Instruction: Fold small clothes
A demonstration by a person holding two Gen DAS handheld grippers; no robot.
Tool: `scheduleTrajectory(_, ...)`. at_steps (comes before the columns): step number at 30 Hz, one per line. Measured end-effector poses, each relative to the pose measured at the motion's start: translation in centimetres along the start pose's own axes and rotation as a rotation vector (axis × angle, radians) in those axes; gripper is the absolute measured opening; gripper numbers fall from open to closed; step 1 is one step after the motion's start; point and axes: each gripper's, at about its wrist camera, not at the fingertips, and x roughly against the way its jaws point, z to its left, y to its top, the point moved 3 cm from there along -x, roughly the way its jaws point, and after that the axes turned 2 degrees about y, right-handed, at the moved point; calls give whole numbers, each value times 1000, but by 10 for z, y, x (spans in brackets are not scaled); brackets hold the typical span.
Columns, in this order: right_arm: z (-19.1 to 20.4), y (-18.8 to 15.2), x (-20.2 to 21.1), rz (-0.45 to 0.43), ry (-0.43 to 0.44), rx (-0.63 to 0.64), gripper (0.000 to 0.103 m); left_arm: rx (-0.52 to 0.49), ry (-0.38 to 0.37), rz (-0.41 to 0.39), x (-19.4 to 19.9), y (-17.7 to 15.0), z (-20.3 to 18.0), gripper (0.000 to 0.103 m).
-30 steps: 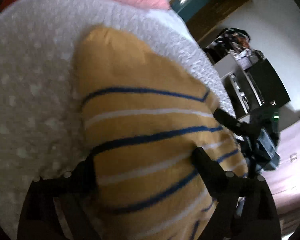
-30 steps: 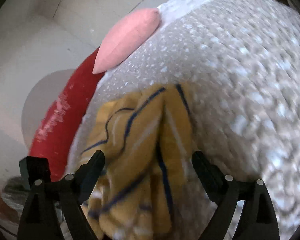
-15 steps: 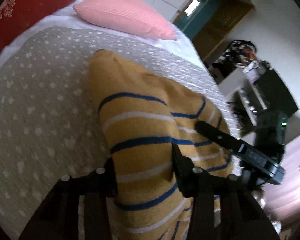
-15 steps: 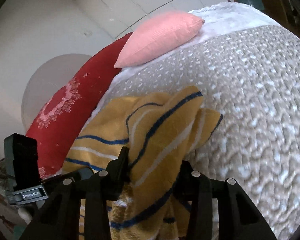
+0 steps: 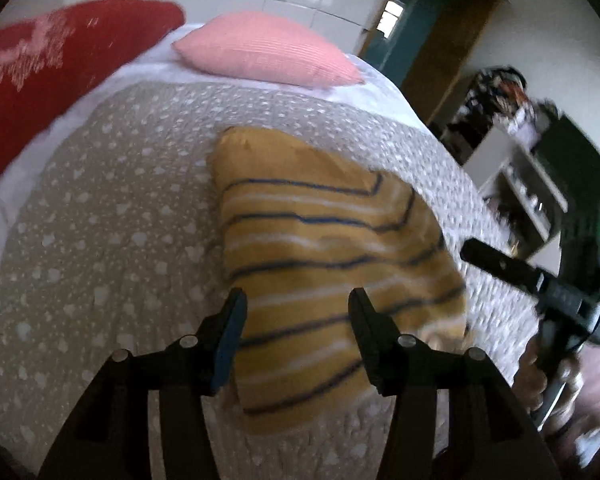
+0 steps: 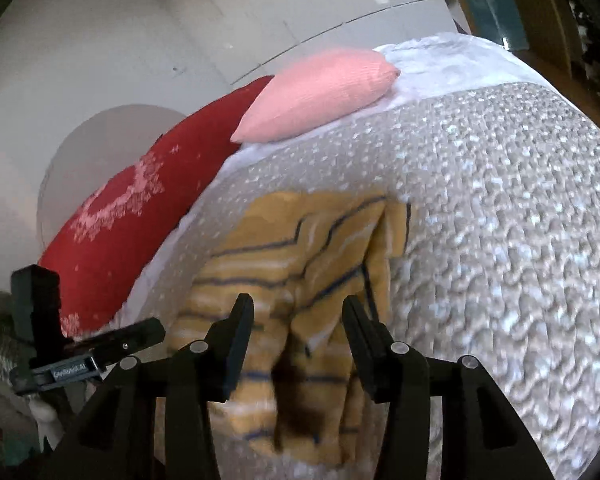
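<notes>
A small yellow garment with blue and white stripes (image 5: 324, 256) lies folded over on the grey dotted bedspread (image 5: 112, 216). My left gripper (image 5: 296, 300) is open above its near edge and holds nothing. In the right wrist view the same garment (image 6: 312, 264) lies bunched, with its near part rumpled. My right gripper (image 6: 298, 306) is open above that near part and holds nothing. The right gripper also shows in the left wrist view (image 5: 540, 280), off the garment's right side. The left gripper shows in the right wrist view (image 6: 80, 356) at the left.
A pink pillow (image 5: 268, 54) and a red patterned pillow (image 5: 52, 80) lie at the head of the bed. The bed's right edge drops off toward shelves and dark furniture (image 5: 540, 168). A white wall (image 6: 140, 40) stands behind the pillows.
Both grippers were shut on the garment half a second ago. Now both have opened and let it go, and it lies on the bedspread. Both grippers have pulled back a little.
</notes>
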Motion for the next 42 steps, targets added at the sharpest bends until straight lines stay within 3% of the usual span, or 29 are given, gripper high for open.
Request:
scheduleTrajectory(3, -8, -10, -13, 22, -99, -1, 51, -76, -14, 29, -12, -17, -24, 52)
scheduleTrajectory(4, -11, -11, -17, 28, -99, -15, 46, -95, -13, 37, -17, -21, -32, 52)
scheduleTrajectory(5, -16, -10, -28, 51, -64, -41, 28, -116, -16, 41, -22, -22, -41, 52)
scheduleTrajectory(6, -20, -10, -36, 74, -42, -57, 17, -134, -21, 41, -25, -23, -50, 52)
scheduleTrajectory(7, -26, -8, -43, 84, -69, -71, 15, -150, -22, 42, -28, -23, -59, 52)
scheduleTrajectory(9, -42, -5, -51, 78, -101, -100, 15, -186, -25, 49, -36, -22, -74, 52)
scheduleTrajectory(13, -67, -6, -55, 71, -79, -189, 15, -194, -4, 145, -76, -24, -87, 52)
scheduleTrajectory(15, -65, -4, -47, 56, -124, -158, 24, -188, 11, 146, -81, -26, -88, 53)
scheduleTrajectory(16, -63, -3, -42, 46, -136, -145, 28, -187, 8, 142, -78, -26, -89, 53)
scheduleTrajectory(20, -39, -8, -6, -12, -107, -77, 31, -161, -42, 111, -49, -32, -74, 53)
scheduleTrajectory(23, -14, -15, 11, -21, -35, -13, 32, -134, -14, 62, -18, -42, -56, 54)
scheduleTrajectory(24, -5, -20, 11, -12, -15, 5, 35, -120, 5, 44, -9, -46, -49, 54)
scheduleTrajectory(26, 7, -30, 3, 25, 2, 30, 55, -68, 54, 15, 3, -50, -29, 54)
scheduleTrajectory(27, 9, -35, -4, 41, -13, 43, 56, -41, 67, 11, 6, -52, -20, 55)
scheduleTrajectory(28, 9, -39, -11, 60, -34, 56, 55, -16, 77, 12, 7, -53, -11, 55)
scheduleTrajectory(29, 6, -43, -22, 102, -63, 63, 37, 13, 93, 17, 6, -55, -1, 55)
scheduleTrajectory(31, -15, -50, -30, 129, -117, 6, 15, 59, 140, 31, 4, -59, 19, 55)
scheduleTrajectory(33, -40, -51, -28, 112, -108, -91, 14, 89, 154, 47, 1, -63, 31, 56)
scheduleTrajectory(35, -57, -50, -20, 103, -126, -162, 31, 131, 128, 70, -4, -66, 40, 57)
scheduleTrajectory(38, -45, -43, 3, 38, -197, -114, 31, 165, 112, 77, -3, -67, 47, 57)
scheduleTrajectory(42, -7, -28, 31, -69, -150, -30, 31, 184, 36, 10, 16, -60, 41, 57)
